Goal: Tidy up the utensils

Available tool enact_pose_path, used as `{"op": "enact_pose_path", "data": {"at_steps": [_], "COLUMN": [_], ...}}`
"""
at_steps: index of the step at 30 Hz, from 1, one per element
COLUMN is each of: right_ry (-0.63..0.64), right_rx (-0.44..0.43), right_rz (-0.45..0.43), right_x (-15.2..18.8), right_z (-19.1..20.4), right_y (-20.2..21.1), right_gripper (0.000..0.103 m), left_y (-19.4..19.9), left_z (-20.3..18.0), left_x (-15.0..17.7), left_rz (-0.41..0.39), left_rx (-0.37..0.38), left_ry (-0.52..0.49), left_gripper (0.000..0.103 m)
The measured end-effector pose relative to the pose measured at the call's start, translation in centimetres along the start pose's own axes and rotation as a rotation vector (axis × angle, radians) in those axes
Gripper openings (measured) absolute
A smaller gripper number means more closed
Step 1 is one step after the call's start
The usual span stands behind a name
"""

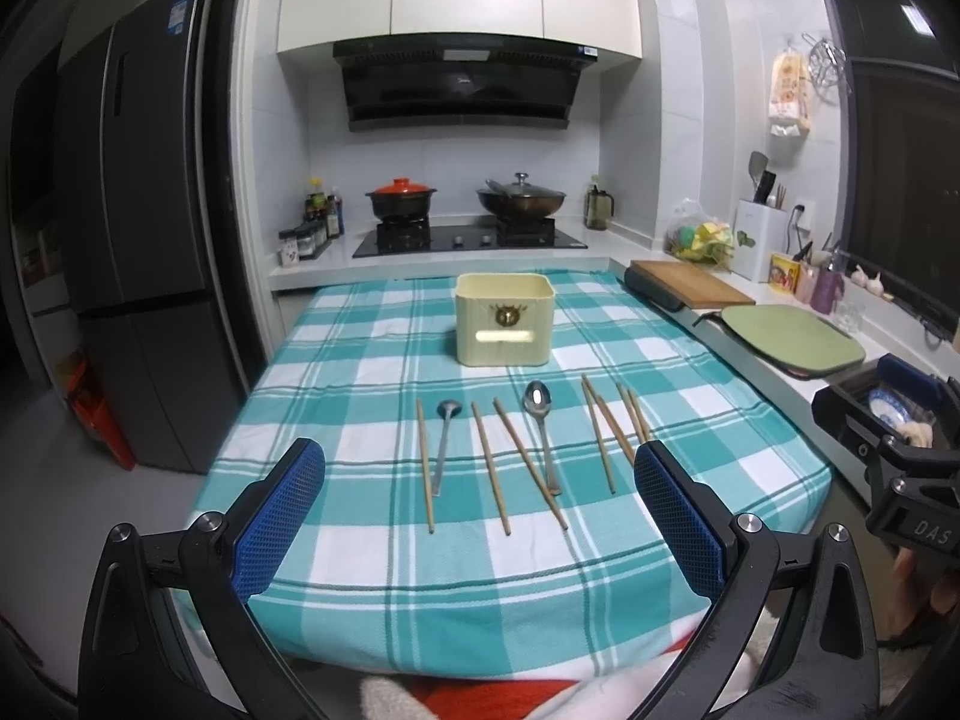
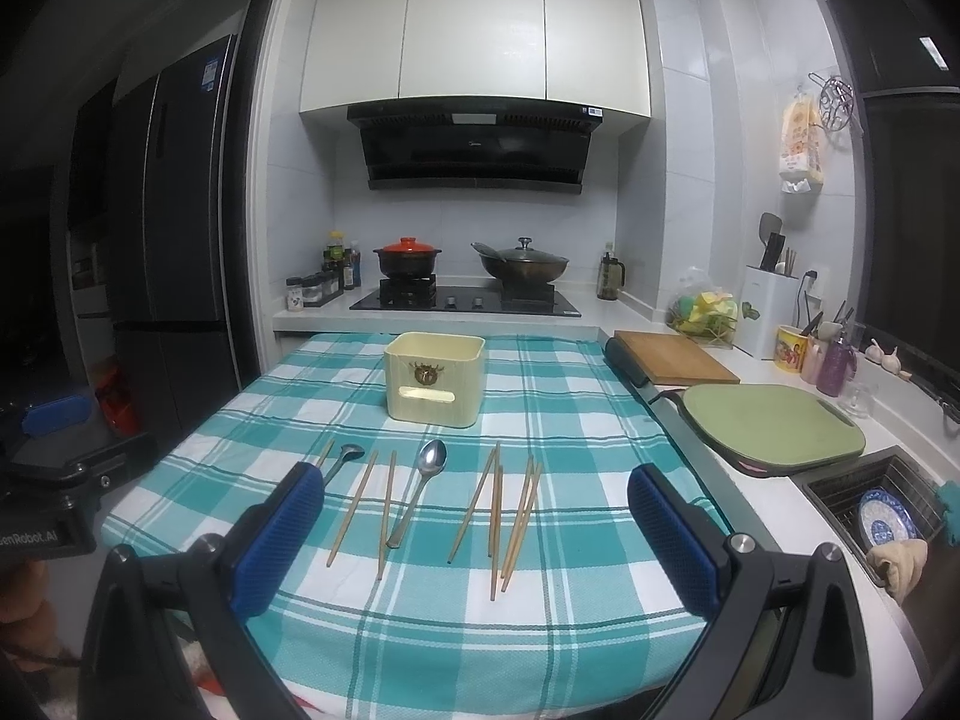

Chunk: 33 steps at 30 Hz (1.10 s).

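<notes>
Utensils: wooden chopsticks (image 1: 491, 468) and two metal spoons lie in a loose row on the checked tablecloth (image 1: 360, 360), handles toward the cameras
Small spoon (image 1: 444, 444): near the left end of the row, between two single chopsticks
Large spoon (image 1: 542, 438): mid-row, its handle crossing a slanted chopstick
Right-hand chopsticks (image 2: 498, 510): a crossed, overlapping cluster, apart from the large spoon
Container (image 1: 504, 319): cream rectangular bin, upright, open top, standing on the cloth beyond the row, apart from every utensil
Left gripper (image 1: 480, 480): jaws spread wide, holding nothing, hovering above the near cloth edge
Right gripper (image 2: 477, 504): jaws spread wide, holding nothing, likewise above the near edge
Surroundings: stove (image 1: 468, 237) with two lidded pots behind the bin; green cutting board (image 2: 774, 429) on the counter to the right
</notes>
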State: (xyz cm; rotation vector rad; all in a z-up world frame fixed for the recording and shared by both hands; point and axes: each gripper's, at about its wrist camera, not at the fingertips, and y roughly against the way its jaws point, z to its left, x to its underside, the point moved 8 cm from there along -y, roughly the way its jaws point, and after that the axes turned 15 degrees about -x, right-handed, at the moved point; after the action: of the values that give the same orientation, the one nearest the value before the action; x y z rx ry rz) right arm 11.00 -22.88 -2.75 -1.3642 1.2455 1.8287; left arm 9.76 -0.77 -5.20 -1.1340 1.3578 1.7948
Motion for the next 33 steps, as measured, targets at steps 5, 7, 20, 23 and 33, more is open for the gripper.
{"op": "enact_pose_path", "data": {"at_steps": [5,7,20,23,33], "right_ry": [-0.012,-0.015,-0.070,-0.067,-0.063], "right_rx": [-0.002,0.007,0.114,0.132,0.164], "right_rz": [0.014,0.024,0.138,0.178,0.263], "right_x": [0.2,0.4,1.8,2.4,3.5], "right_z": [-0.3,-0.6,-4.0,-4.5,-6.2], "right_y": [-0.6,-0.9,-4.1,-5.2,-8.8], "right_gripper": [0.103,0.103,0.103,0.103,0.103], "left_y": [-0.3,-0.5,-5.4,-6.9,-11.4], "left_z": [-0.5,-0.6,-0.7,-1.0,-1.3], "left_x": [-0.1,-0.2,0.2,0.5,0.5], "left_rz": [0.005,0.008,0.115,0.145,0.219], "left_rx": [0.062,0.073,-0.010,-0.001,-0.009], "left_ry": [0.005,0.012,-0.030,-0.046,-0.055], "left_gripper": [0.103,0.103,0.103,0.103,0.103]}}
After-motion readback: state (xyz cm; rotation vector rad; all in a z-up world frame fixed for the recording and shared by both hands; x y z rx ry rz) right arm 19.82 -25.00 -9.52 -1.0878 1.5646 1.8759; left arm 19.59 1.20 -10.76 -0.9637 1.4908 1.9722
